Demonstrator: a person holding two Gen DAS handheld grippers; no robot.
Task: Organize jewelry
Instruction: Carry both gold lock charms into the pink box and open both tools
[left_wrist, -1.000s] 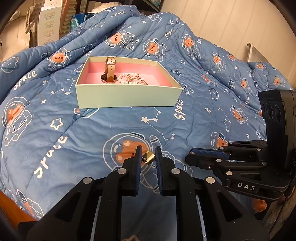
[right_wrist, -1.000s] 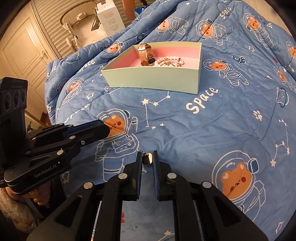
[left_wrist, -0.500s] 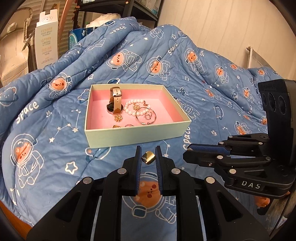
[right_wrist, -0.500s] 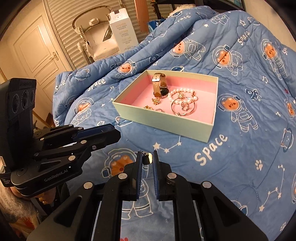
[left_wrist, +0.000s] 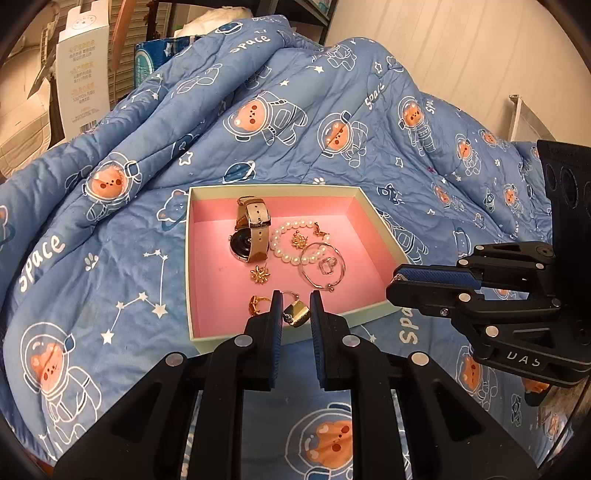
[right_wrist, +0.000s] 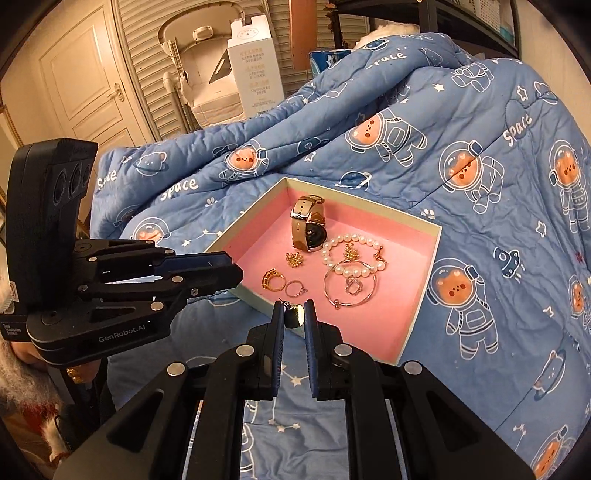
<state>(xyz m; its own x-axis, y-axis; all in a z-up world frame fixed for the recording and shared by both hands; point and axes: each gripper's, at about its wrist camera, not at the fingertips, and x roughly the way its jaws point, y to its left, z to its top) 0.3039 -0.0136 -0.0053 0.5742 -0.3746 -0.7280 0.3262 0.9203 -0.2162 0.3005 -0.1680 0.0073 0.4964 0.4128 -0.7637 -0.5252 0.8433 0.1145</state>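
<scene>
A pale green box (left_wrist: 273, 189) with a pink lining lies on the blue bear-print quilt (left_wrist: 110, 266). Inside it are a beige-strapped watch (left_wrist: 251, 236), a pearl bracelet (left_wrist: 291, 243), a thin bangle (left_wrist: 321, 267), a star-shaped earring (left_wrist: 260, 275) and a gold ring (left_wrist: 256, 302). My left gripper (left_wrist: 293, 314) is shut on a small gold earring (left_wrist: 298, 314), held above the box's near edge. My right gripper (right_wrist: 294, 314) is shut on a matching gold earring (right_wrist: 294, 316), over the near corner of the box (right_wrist: 439, 236). Each gripper shows from the side in the other's view, the right gripper (left_wrist: 436, 284) and the left gripper (right_wrist: 199, 269).
The quilt rises in a high fold (left_wrist: 258, 74) behind the box. A tall white carton (right_wrist: 255, 66) and a white appliance (right_wrist: 199, 74) stand beyond it, beside a cream door (right_wrist: 85, 85). A plain wall (left_wrist: 461, 44) lies to the right.
Both grippers have moved forward and upward toward the box with their earrings; the box, far off before, now lies right beneath the fingertips and its contents show fully.
</scene>
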